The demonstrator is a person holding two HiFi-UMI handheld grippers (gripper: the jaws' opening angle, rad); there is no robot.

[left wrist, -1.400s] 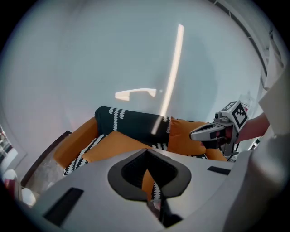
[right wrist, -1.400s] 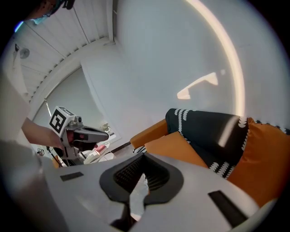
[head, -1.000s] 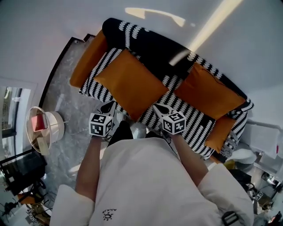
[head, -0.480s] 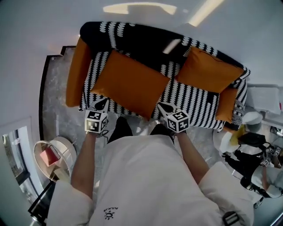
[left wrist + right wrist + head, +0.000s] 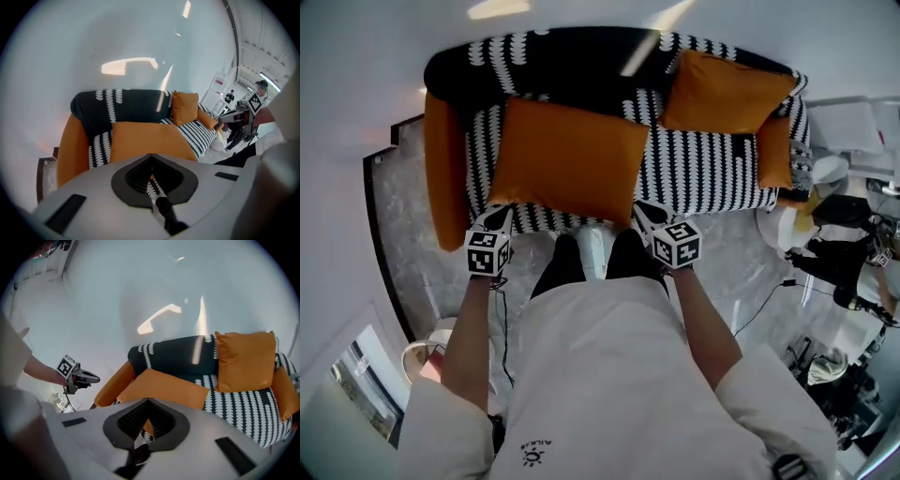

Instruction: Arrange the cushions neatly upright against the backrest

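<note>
A large orange cushion (image 5: 567, 159) lies flat on the left half of the black-and-white patterned sofa (image 5: 694, 169). A smaller orange cushion (image 5: 722, 92) stands upright against the backrest at the right. My left gripper (image 5: 494, 221) hovers at the seat's front edge, by the flat cushion's near left corner, shut and empty. My right gripper (image 5: 648, 214) is shut and empty at that cushion's near right corner. The left gripper view shows its shut jaws in front of the flat cushion (image 5: 150, 138) and the upright one (image 5: 185, 107). The right gripper view shows both cushions (image 5: 164, 385) (image 5: 244, 361) and the left gripper (image 5: 79, 377).
Orange armrests (image 5: 442, 169) close both sofa ends. A grey marble floor (image 5: 412, 225) surrounds it. A round white side table (image 5: 431, 342) sits behind my left arm. A white bin (image 5: 830, 171) and people with equipment (image 5: 853, 272) are at the right.
The view has swung so the sofa now lies square in front of me. Both grippers stay shut near the seat's front edge. The cushions have not moved on the sofa.
</note>
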